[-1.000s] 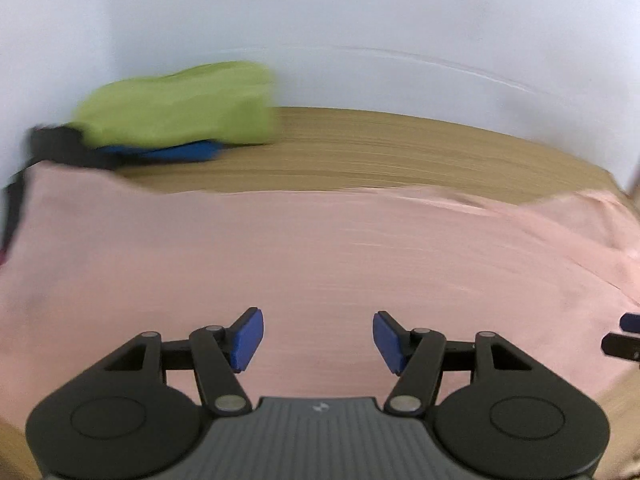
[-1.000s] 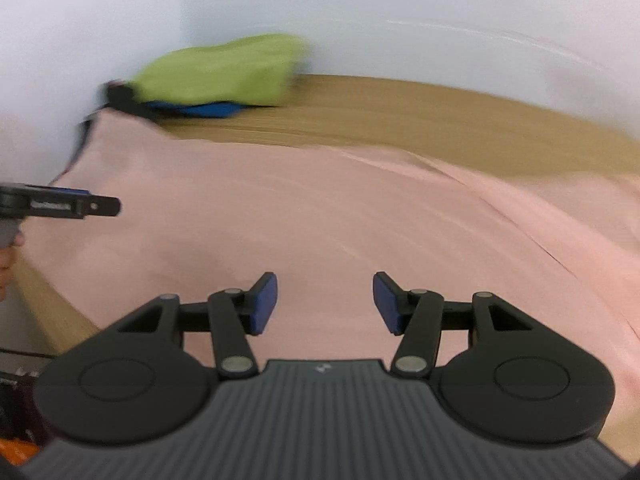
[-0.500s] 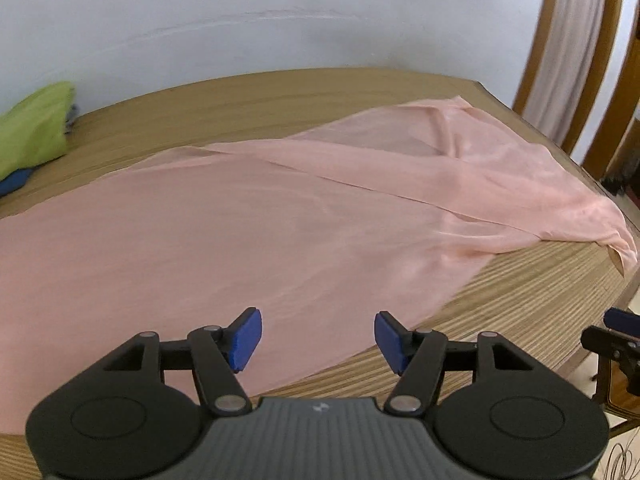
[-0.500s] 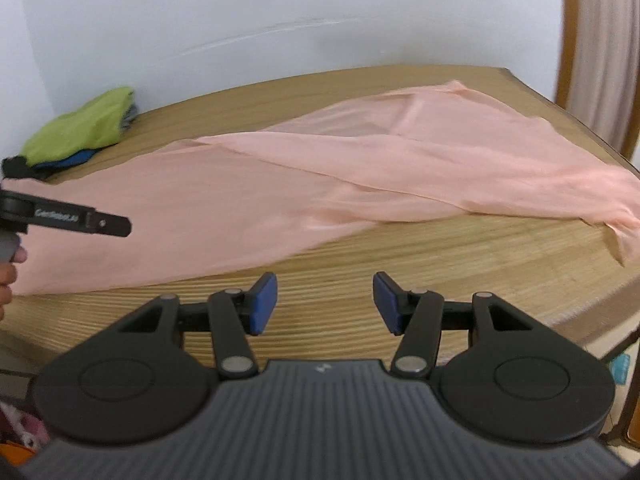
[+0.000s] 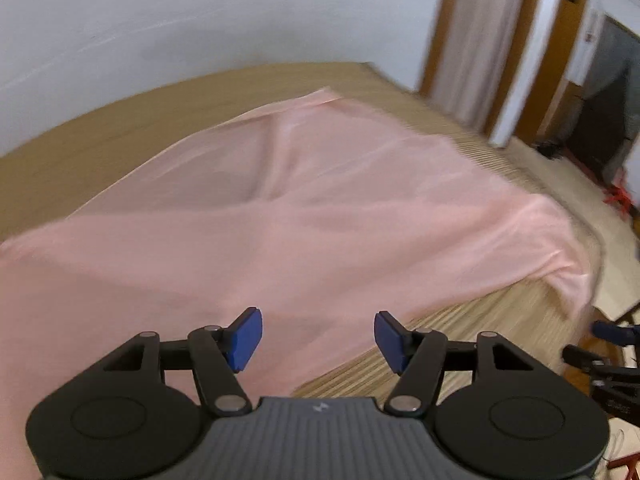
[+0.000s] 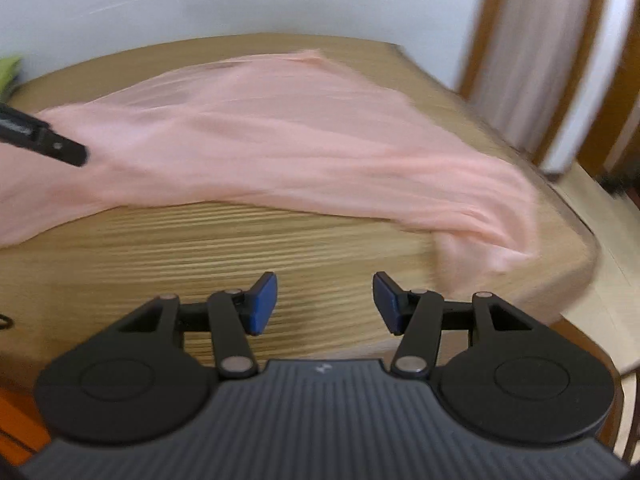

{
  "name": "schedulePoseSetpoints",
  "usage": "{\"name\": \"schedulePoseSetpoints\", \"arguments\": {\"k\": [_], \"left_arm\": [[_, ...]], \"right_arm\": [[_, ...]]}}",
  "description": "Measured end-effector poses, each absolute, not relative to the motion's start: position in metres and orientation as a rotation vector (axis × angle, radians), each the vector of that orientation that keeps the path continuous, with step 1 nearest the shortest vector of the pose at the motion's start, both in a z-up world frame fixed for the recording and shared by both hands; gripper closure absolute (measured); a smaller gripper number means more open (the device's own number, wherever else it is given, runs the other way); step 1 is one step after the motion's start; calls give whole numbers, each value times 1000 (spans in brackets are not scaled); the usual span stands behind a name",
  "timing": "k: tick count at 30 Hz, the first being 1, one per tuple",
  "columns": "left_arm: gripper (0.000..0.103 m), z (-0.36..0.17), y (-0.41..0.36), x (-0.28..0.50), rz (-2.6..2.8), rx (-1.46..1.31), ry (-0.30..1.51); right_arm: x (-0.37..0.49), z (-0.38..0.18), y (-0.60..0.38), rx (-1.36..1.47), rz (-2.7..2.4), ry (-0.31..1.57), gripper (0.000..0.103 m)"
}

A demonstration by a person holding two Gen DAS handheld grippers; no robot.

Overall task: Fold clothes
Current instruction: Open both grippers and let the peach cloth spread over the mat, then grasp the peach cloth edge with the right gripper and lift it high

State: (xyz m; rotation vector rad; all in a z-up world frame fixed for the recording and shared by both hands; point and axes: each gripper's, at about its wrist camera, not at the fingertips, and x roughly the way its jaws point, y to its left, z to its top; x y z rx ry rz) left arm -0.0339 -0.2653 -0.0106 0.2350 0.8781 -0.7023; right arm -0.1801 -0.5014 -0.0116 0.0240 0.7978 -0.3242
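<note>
A large thin pink garment (image 5: 280,220) lies spread over the wooden table (image 5: 460,328), its right end bunched and drooping at the table's corner (image 6: 492,236). My left gripper (image 5: 318,338) hovers open above the garment's near edge, nothing between its blue pads. My right gripper (image 6: 324,304) is open over bare wood at the table's front, left of the bunched end. In the right wrist view the garment (image 6: 280,140) stretches across the far side. The left gripper's finger (image 6: 44,140) pokes in at the left; the right gripper (image 5: 608,344) shows at the left view's right edge.
A white wall runs behind the table. A bit of green cloth (image 6: 8,68) sits at the far left edge. A curtain (image 5: 468,40) and wooden door frame (image 5: 436,24) stand to the right, with light floor (image 5: 580,192) beyond the table's corner.
Both views have swung right along the table, from the green pile end to the garment's right end and the table corner. Both grippers stayed open.
</note>
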Motion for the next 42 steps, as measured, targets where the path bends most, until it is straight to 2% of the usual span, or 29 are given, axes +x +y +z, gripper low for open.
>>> {"name": "schedulePoseSetpoints", "arguments": {"k": [4,10,12,13,14,15,21,27,34,42], "left_arm": [[38,-16,-321,-44,-709,275,855],[38,-26,-367,-71,-569,232,929],[38,-27,-376,-83,-508,210,950],[38,-28,-380,-89,-473,199,958],[38,-28,-382,-95,-446,184,966],[38,-28,-383,-102,-424,169,975],[38,-28,-384,-128,-314,132,1005],[38,-20,-385,-117,-305,108,973],[38,8,-403,-110,-437,123,764],[38,7,-421,-80,-387,123,758]], "right_arm": [[-181,-26,-545,-73,-340,800,48],[-160,-54,-594,-238,-183,833,49],[-160,-57,-612,-250,-69,812,61],[-160,-56,-620,-267,-30,820,92],[-159,-54,-627,-285,0,830,98],[-161,-46,-635,-299,21,812,100],[-173,34,-695,-322,88,581,100],[-150,100,-735,-257,54,379,100],[-121,161,-759,-227,47,181,100],[-40,162,-733,-370,210,156,100]]}}
